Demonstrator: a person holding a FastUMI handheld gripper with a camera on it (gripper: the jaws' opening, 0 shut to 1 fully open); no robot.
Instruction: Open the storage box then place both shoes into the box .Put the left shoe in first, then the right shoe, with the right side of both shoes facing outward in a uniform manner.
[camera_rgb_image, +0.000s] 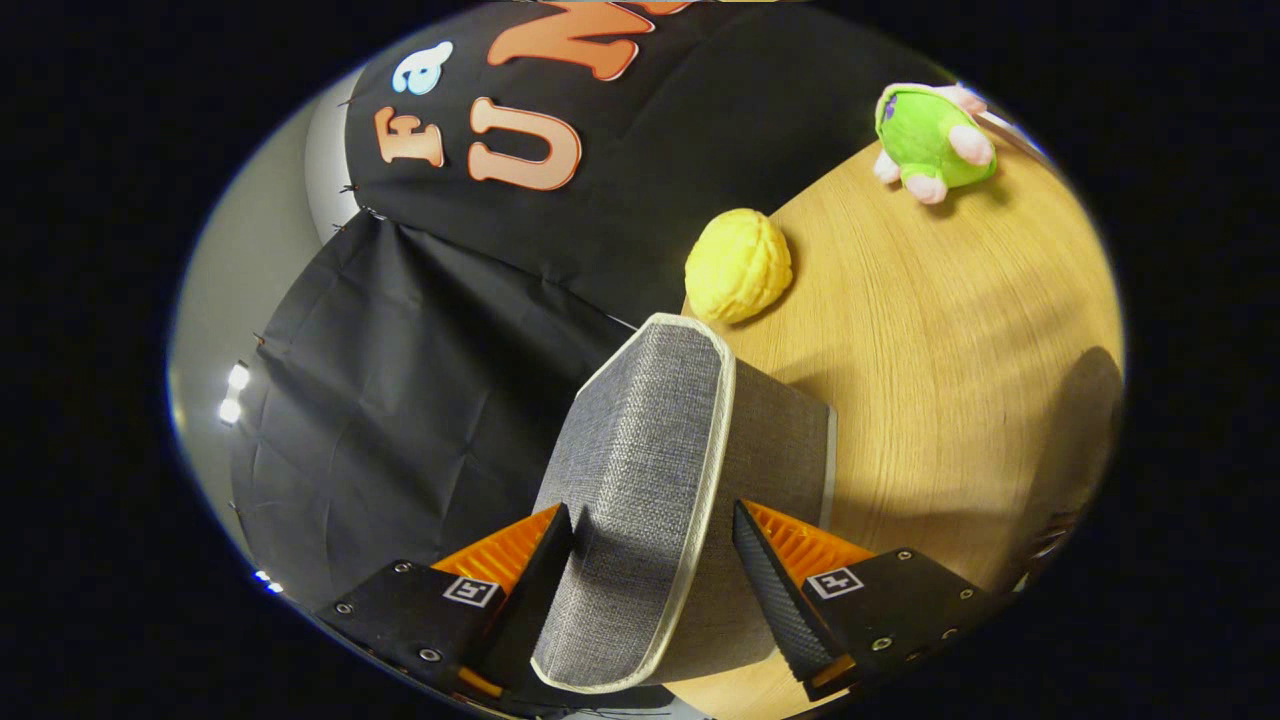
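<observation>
The grey fabric storage box (790, 440) stands on the wooden table (930, 330) just ahead of my fingers. Its lid (640, 440), grey with a pale trim, is tilted up off the box and runs away from me between the fingers. My gripper (650, 510) is shut on the near edge of the lid, with the left finger (545, 570) against its shaded face and the right finger (765, 575) at the trimmed rim. The inside of the box is hidden behind the raised lid.
A yellow knobbly ball (738, 265) lies on the table just beyond the lid's far end. A green plush toy (930, 140) sits farther off near the table's back edge. The black cloth wall (420, 380) hangs beyond the table edge, left of the box.
</observation>
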